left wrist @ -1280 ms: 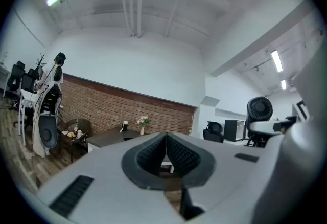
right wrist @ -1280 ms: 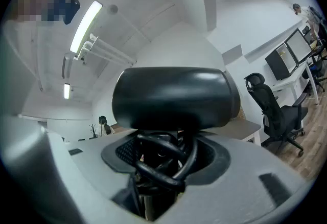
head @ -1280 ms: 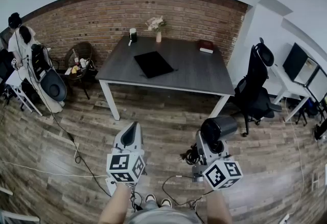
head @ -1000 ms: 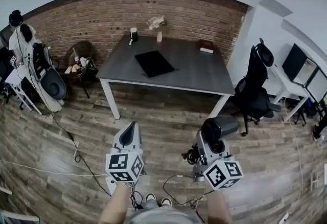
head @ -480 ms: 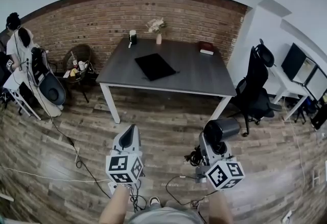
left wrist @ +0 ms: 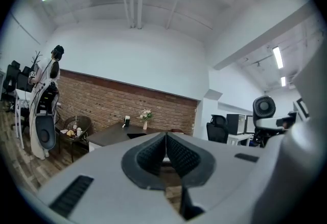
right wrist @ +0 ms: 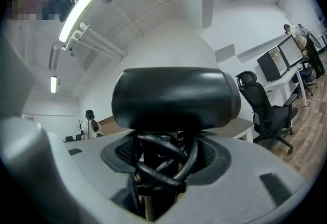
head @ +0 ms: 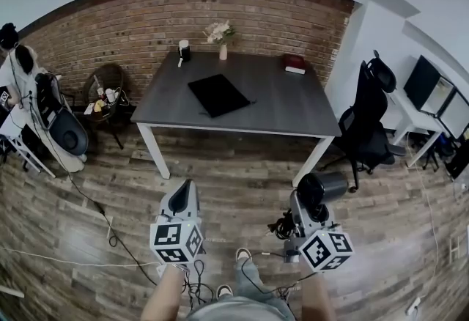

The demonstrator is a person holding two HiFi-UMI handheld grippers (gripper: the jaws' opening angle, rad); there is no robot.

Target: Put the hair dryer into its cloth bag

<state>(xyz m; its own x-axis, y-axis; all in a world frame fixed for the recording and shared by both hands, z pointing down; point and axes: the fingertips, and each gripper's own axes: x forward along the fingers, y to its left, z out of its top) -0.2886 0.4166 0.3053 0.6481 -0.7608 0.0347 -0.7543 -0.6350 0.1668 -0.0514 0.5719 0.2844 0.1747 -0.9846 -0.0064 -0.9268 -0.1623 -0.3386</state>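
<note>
Hair dryer (head: 320, 189): head view, lower right of the frame; its black barrel stands out of the right gripper (head: 311, 211), above the plank floor (head: 88, 165).
Cord (head: 278, 226): head view, a dark coil bunched just left of that gripper.
Left gripper (head: 183, 198): head view, lower left of centre, marker cube nearest the camera, nothing in it.
Cloth bag (head: 218, 94): head view, upper centre; flat and black on the grey table (head: 293, 111), well apart from both grippers.
Far table edge: head view, by the brick wall (head: 132, 26); a cup (head: 184, 50), a vase of flowers (head: 221, 37) and a red book (head: 294, 64) (all clear of the bag).
Office chair (head: 366, 125): head view, right of the table.
Left jaws: left gripper view, centre; ribbed pads (left wrist: 152, 155) pressed together with nothing between them, table and brick wall beyond at lower left.
Right jaws: right gripper view, centre; held partly apart, closed on the dryer's handle and the cord loops wound round it, barrel lying crosswise above.
Background: right gripper view, right edge; the office chair and a white desk (right wrist: 286, 82) with monitors (right wrist: 278, 59).
</note>
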